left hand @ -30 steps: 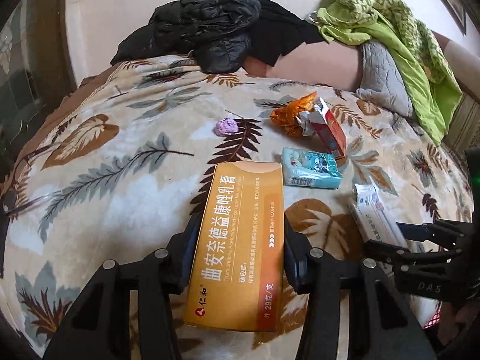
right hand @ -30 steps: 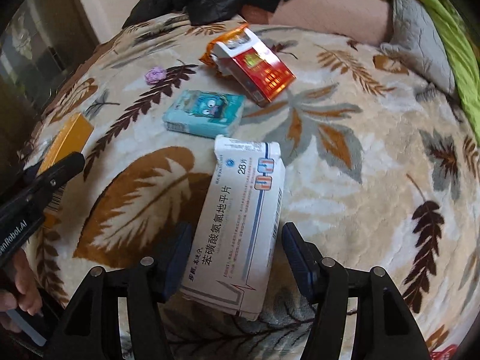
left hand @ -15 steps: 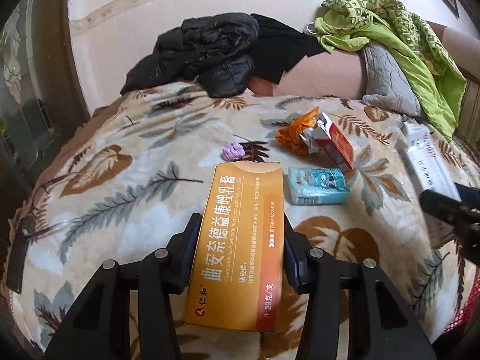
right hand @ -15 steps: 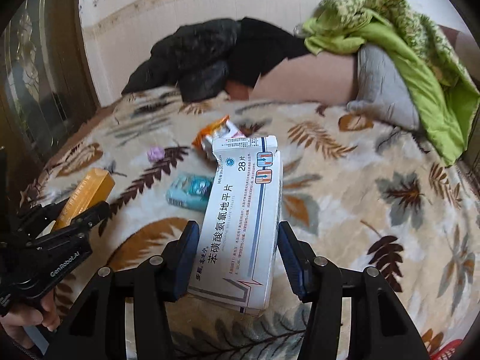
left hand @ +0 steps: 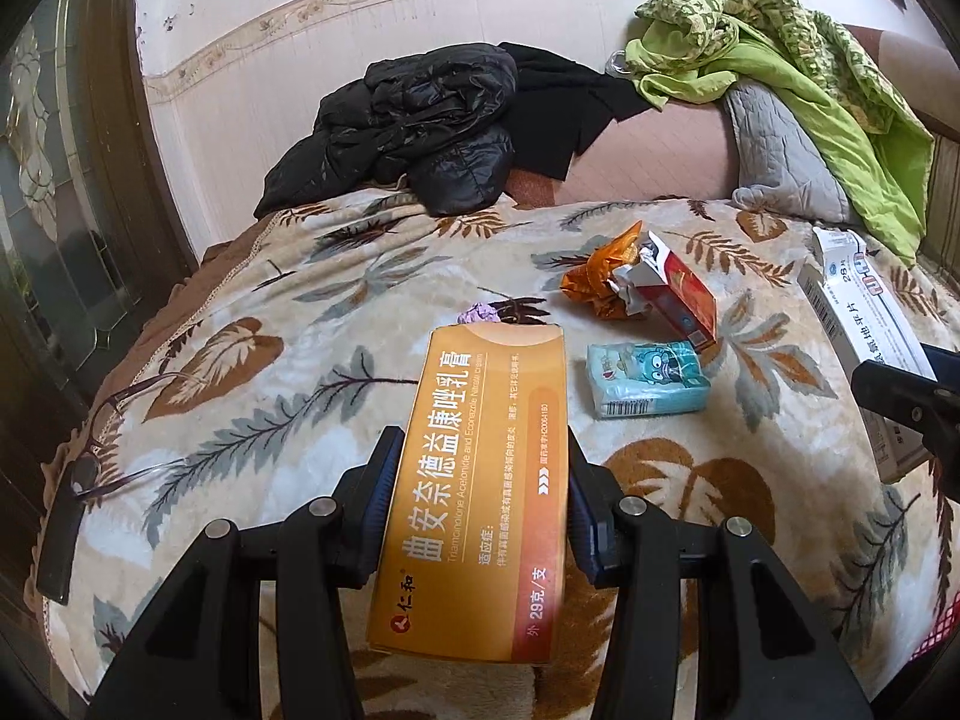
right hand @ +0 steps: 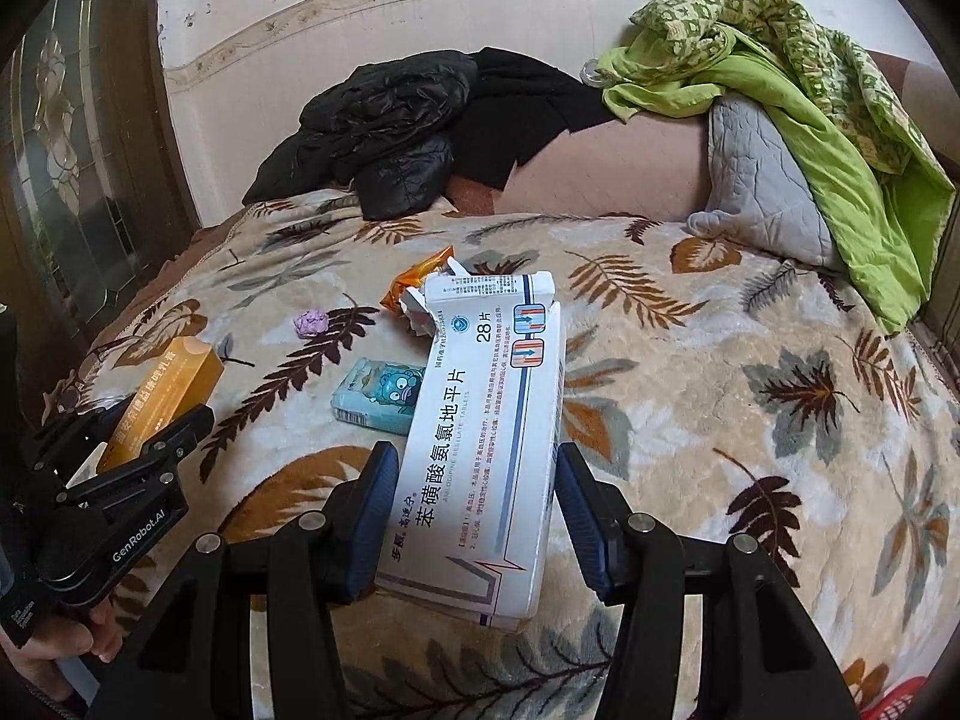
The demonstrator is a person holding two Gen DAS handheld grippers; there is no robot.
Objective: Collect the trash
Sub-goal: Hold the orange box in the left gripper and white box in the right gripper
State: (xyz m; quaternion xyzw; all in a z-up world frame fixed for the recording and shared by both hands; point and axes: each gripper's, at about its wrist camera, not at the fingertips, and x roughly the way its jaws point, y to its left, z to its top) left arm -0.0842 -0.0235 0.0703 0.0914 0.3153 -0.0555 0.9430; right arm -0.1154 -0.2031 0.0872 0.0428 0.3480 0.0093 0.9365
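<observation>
Left wrist view showed my left gripper (left hand: 477, 495) clamped on the long sides of the orange ointment carton (left hand: 480, 486), held clear above the leaf-patterned blanket (left hand: 240, 372). Right wrist view showed my right gripper (right hand: 477, 507) closed likewise on the white tablet box (right hand: 486, 450), its torn end pointing away from me, also lifted off the bed. So two pieces of trash were in hand, but I saw no bin or bag in either view, and neither had been dropped anywhere yet. Left lying on the blanket were the crumpled orange wrapper (left hand: 591, 282), touching the opened red cigarette pack (left hand: 678, 294), the teal tissue packet (left hand: 648, 381) just beside them, and a small purple paper wad (left hand: 478, 314) nearer the black jacket (left hand: 414, 126). I judged the collecting under halfway done, with four pieces to fetch.
</observation>
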